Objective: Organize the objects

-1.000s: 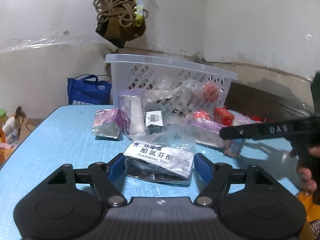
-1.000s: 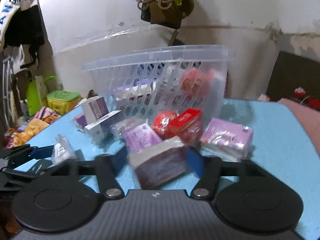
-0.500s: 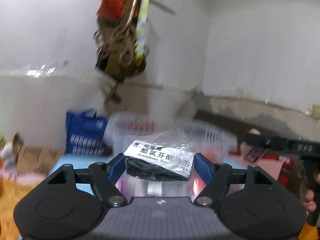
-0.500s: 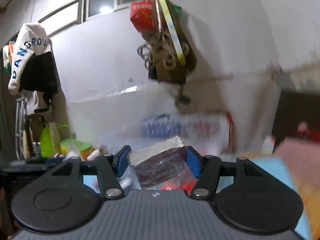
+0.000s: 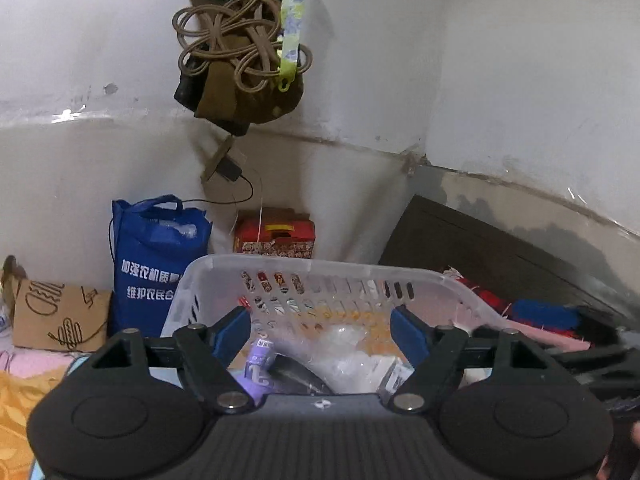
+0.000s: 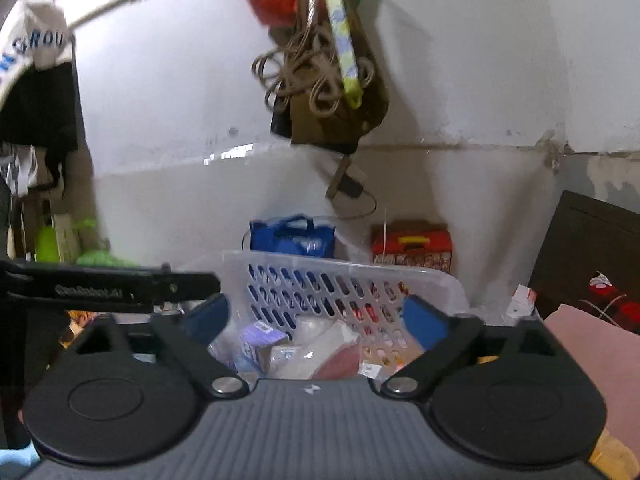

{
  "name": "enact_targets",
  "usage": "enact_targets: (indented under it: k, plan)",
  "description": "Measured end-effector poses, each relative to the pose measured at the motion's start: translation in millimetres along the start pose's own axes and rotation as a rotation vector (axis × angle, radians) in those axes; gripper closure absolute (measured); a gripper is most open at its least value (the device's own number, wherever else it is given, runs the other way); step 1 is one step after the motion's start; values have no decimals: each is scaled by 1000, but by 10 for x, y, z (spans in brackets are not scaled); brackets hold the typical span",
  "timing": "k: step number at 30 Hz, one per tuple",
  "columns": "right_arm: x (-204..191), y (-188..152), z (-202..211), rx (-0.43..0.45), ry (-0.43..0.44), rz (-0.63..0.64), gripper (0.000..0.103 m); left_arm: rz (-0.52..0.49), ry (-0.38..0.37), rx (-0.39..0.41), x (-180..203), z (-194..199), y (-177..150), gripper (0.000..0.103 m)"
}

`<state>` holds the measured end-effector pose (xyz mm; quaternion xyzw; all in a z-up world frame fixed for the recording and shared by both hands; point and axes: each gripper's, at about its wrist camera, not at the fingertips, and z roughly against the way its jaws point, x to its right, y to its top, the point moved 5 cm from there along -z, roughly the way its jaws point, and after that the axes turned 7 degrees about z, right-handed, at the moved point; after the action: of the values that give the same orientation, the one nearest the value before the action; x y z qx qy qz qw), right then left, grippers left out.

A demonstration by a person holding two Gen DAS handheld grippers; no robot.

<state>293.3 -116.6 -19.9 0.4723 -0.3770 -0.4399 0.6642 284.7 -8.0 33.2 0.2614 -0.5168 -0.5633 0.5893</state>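
Note:
A clear plastic basket (image 5: 304, 266) with a perforated wall stands before me; it also shows in the right wrist view (image 6: 340, 270). My left gripper (image 5: 320, 334) is open and empty above its inside, over a plastic-bagged packet (image 5: 344, 356) and a purple box (image 5: 258, 372). My right gripper (image 6: 316, 320) is open and empty above the basket, over a dark red box (image 6: 334, 354) and a purple-and-white box (image 6: 260, 340). The left gripper's body (image 6: 108, 286) crosses the right wrist view at left.
A blue tote bag (image 5: 154, 264) and a red carton (image 5: 274, 238) stand behind the basket by the wall. Cords and a bag (image 5: 240, 60) hang overhead. A dark headboard (image 5: 480, 248) is at right, and a cardboard piece (image 5: 56, 316) at left.
Both grippers rose from the table to above the basket and opened. The bagged medicine packet left the left gripper and the dark red box left the right; both now lie in the basket.

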Motion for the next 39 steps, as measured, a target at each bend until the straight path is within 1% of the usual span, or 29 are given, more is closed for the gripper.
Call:
enact_targets:
  k: [1, 3, 4, 5, 6, 7, 8, 9, 12, 15, 17, 19, 21, 23, 24, 25, 27, 29, 30, 31, 35, 37, 39]
  plan:
    - [7, -30, 113, 24, 13, -13, 0, -15, 3, 9, 12, 71, -28, 23]
    - [3, -139, 361, 35, 11, -31, 0, -28, 5, 32, 15, 274, -103, 23]
    - [-4, -217, 489, 54, 6, -38, 0, -27, -3, 41, 9, 413, -161, 22]
    - [-18, -312, 592, 67, 8, -50, 0, -28, -17, 50, 0, 566, -265, 17]
    - [-42, -452, 695, 62, 14, -74, 0, -25, -27, 53, -26, 669, -352, 15]
    - [-77, -571, 752, 38, 28, -94, 0, -21, -29, 50, -51, 754, -473, 13]
    - [-127, -688, 771, 1, 45, -101, 0, -16, -23, 34, -88, 818, -636, 13]
    - [-184, -817, 782, -40, 60, -103, 0, -6, -22, 19, -133, 836, -733, 13]
    - [-326, -1008, 728, -96, 96, -80, 0, 36, -1, -21, -246, 823, -1050, 15]
    - [-450, -1078, 644, -140, 141, -53, 14, 20, 7, -64, -253, 766, -1221, 22]
    - [-503, -1088, 597, -160, 169, -37, 19, -2, 1, -83, -230, 732, -1286, 27]
    - [-539, -1102, 530, -192, 168, -16, 30, -25, -4, -103, -200, 677, -1325, 31]
    - [-573, -1148, 509, -211, 174, -12, 31, -52, 15, -109, -165, 649, -1332, 33]
    - [-572, -1181, 469, -226, 140, 9, 31, -66, 26, -126, -153, 604, -1340, 33]
    - [-569, -1206, 467, -232, 126, 14, 32, -68, 36, -141, -151, 569, -1354, 36]
    - [-567, -1230, 456, -241, 124, 13, 33, -69, 41, -147, -156, 556, -1369, 41]
    - [-553, -1248, 475, -240, 137, 2, 35, -73, 36, -164, -140, 510, -1372, 41]
    - [-526, -1255, 488, -239, 140, -9, 37, -79, 34, -168, -126, 481, -1373, 45]
    - [-524, -1260, 482, -243, 138, -10, 41, -83, 34, -180, -120, 458, -1379, 47]
    - [-521, -1263, 480, -244, 137, -11, 42, -84, 36, -193, -115, 433, -1388, 52]
    - [-521, -1267, 442, -262, 122, -11, 42, -68, 29, -217, -144, 401, -1413, 59]
    - [-541, -1272, 419, -278, 113, 5, 42, -69, 23, -215, -140, 405, -1412, 60]
    - [-557, -1269, 418, -277, 108, 17, 41, -69, 24, -209, -135, 408, -1413, 60]
